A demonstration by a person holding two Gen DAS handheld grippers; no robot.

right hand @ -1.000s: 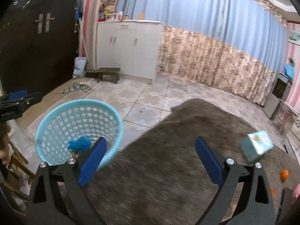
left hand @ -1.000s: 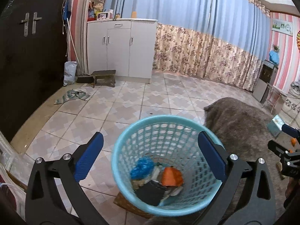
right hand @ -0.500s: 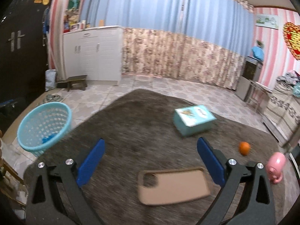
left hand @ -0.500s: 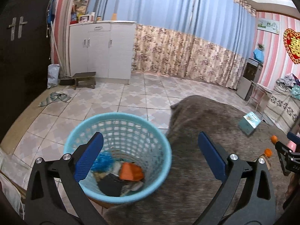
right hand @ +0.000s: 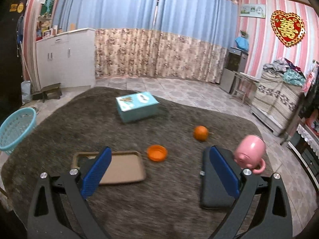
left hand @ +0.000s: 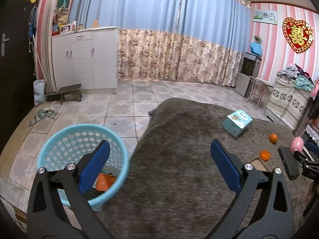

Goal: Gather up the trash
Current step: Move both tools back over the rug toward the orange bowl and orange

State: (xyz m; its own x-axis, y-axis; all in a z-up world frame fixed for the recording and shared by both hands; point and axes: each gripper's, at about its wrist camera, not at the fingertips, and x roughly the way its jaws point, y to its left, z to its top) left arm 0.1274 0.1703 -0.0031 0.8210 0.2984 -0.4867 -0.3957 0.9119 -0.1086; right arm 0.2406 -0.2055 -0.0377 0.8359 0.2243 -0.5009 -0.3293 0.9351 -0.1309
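While both grippers hang over the brown rug [right hand: 159, 199], their jaws stand wide apart and hold nothing. Seen from the right wrist, the right gripper [right hand: 157, 171] points at a group of things on the rug: a tan phone case [right hand: 121, 169] lies at 9 o'clock behind the left finger, an orange cap [right hand: 157, 153] sits at 12 o'clock just beside the case, and an orange fruit [right hand: 200, 133] rests at 1 o'clock, a little apart from the cap. A dark phone [right hand: 215, 195] lies flat at 3 o'clock, partly behind the right finger, and a pink mug [right hand: 250, 154] stands upside down, touching or nearly touching its far end. A teal box [right hand: 137, 106] lies farther, at 11 o'clock. The blue basket [left hand: 65, 149] stands on the tiled floor [left hand: 123, 107] at the rug's left edge; in the left wrist view the left gripper [left hand: 159, 165] has it at 9 o'clock, with orange trash [left hand: 104, 182] visible inside.
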